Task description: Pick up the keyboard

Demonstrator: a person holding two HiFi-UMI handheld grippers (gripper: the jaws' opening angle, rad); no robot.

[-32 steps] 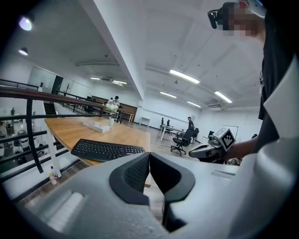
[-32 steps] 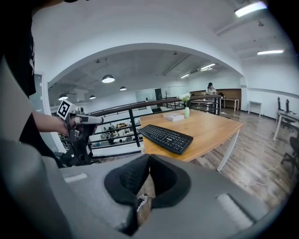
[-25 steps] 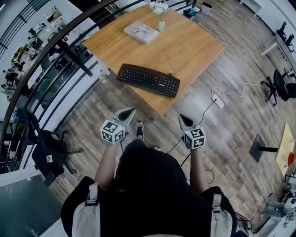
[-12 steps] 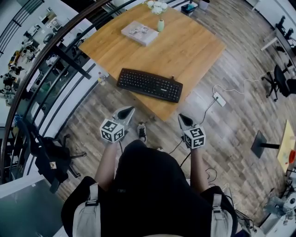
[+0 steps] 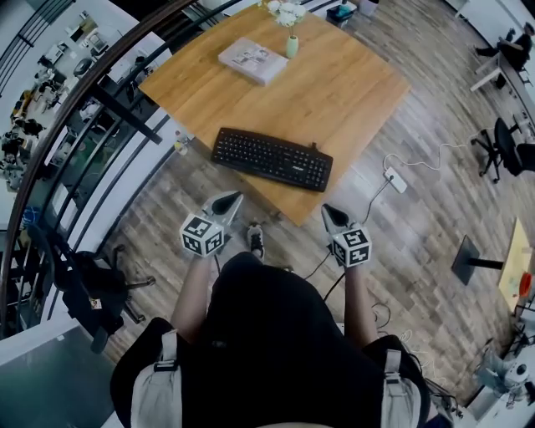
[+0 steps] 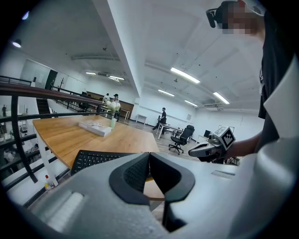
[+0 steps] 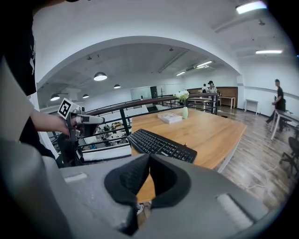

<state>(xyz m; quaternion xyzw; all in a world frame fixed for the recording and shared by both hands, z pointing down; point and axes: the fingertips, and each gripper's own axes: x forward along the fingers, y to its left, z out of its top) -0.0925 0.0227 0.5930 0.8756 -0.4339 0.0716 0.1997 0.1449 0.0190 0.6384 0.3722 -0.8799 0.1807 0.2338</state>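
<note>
A black keyboard [image 5: 272,158] lies slantwise near the front corner of a wooden table [image 5: 334,84]. It also shows in the left gripper view as the keyboard [image 6: 96,160] and in the right gripper view as the keyboard [image 7: 161,144]. My left gripper [image 5: 229,201] hangs short of the table's edge, jaws shut on nothing. My right gripper [image 5: 332,214] is level with it to the right, also shut and empty. Both stand apart from the keyboard, over the floor. The tips meet in the left gripper [image 6: 149,154] and the right gripper [image 7: 149,156].
At the table's far side lie a flat white box [image 5: 252,59], a small green vase [image 5: 292,46] and white flowers [image 5: 287,12]. A dark railing [image 5: 92,92] runs along the left. A power strip [image 5: 394,181] with cable lies on the floor at right. Office chairs [image 5: 506,150] stand far right.
Both grippers and the person have drifted toward the table; the keyboard and table edge sit slightly nearer to the gripper tips. Jaws stay shut.
</note>
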